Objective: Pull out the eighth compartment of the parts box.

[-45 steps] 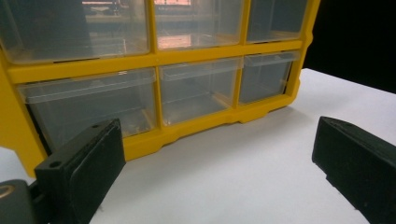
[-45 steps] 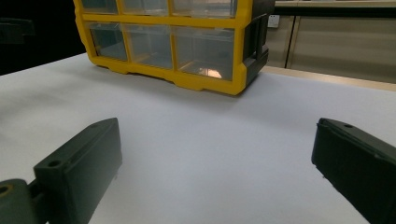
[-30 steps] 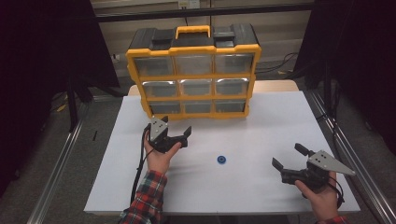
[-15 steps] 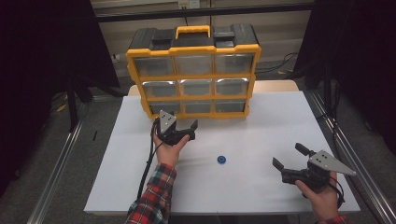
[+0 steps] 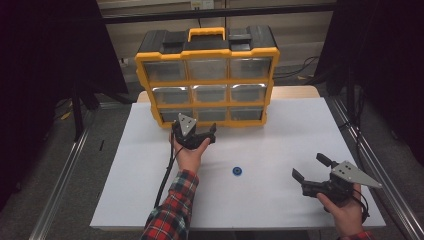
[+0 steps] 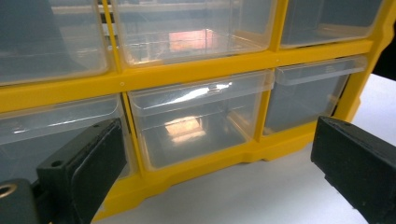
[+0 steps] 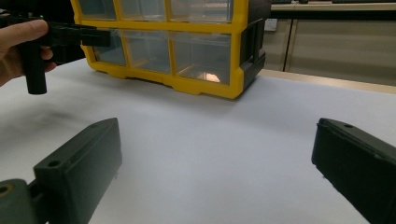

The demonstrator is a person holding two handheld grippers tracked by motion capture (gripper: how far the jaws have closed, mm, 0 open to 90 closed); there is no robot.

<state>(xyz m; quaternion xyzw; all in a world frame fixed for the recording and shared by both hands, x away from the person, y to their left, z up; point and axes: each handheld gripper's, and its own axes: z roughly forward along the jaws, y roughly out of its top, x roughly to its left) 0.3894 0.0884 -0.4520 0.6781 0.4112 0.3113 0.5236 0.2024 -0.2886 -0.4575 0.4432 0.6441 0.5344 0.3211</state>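
Left gripper has moved closer to the organizer.

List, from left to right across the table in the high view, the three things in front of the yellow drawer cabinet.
left gripper → small blue disc → right gripper

Yellow plastic organiser cabinet: glossy frame, clear glossy plastic drawers. White worktop: matt, smooth. Left claw: matt black plastic, grey metal plate.
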